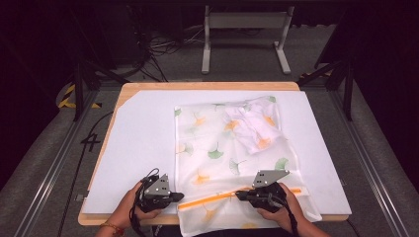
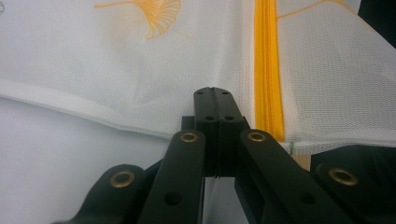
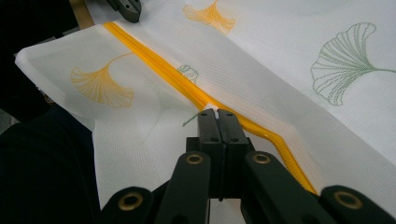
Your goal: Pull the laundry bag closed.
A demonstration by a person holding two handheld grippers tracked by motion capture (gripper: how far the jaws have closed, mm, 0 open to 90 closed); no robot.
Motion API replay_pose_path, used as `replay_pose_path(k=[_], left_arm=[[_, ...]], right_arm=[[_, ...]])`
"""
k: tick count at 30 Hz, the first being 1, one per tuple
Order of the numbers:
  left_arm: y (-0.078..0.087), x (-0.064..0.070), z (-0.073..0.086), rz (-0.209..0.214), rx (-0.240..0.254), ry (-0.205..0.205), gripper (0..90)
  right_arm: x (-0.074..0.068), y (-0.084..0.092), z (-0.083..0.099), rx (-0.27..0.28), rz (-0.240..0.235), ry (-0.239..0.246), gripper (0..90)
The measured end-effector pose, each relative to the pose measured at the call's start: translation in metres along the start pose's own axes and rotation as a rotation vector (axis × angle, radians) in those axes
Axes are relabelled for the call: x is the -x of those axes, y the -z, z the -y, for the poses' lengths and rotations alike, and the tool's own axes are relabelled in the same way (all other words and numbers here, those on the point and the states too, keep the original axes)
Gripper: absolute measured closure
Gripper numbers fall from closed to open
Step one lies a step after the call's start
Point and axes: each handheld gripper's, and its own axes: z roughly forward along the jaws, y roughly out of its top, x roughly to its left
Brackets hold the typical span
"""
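Observation:
A white mesh bag (image 1: 222, 143) printed with ginkgo leaves lies flat on the white board, with a white garment (image 1: 252, 123) inside at its far right. An orange zipper (image 1: 207, 199) runs along its near end. My left gripper (image 1: 181, 196) is shut on the bag's edge (image 2: 140, 126), just beside the zipper's left end (image 2: 268, 93). My right gripper (image 1: 237, 194) is shut at the zipper (image 3: 159, 65), its tips pinching what looks like the small pull (image 3: 210, 108). The left gripper's tip (image 3: 127, 9) shows far off along the zipper.
The white board (image 1: 143, 148) covers a wooden table (image 1: 207, 86); the bag's near end hangs over the front edge toward the person's dark lap (image 3: 42, 172). A white metal stand (image 1: 244, 34) and cables lie on the floor beyond.

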Motion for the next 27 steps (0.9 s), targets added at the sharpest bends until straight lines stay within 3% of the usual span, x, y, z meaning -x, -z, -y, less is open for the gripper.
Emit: replay_pose_path(k=[27], left_arm=[[0.0, 0.0, 0.0, 0.001, 0.004, 0.005, 90.0]], right_arm=[[0.015, 0.022, 0.018, 0.003, 0.046, -0.048, 90.0]])
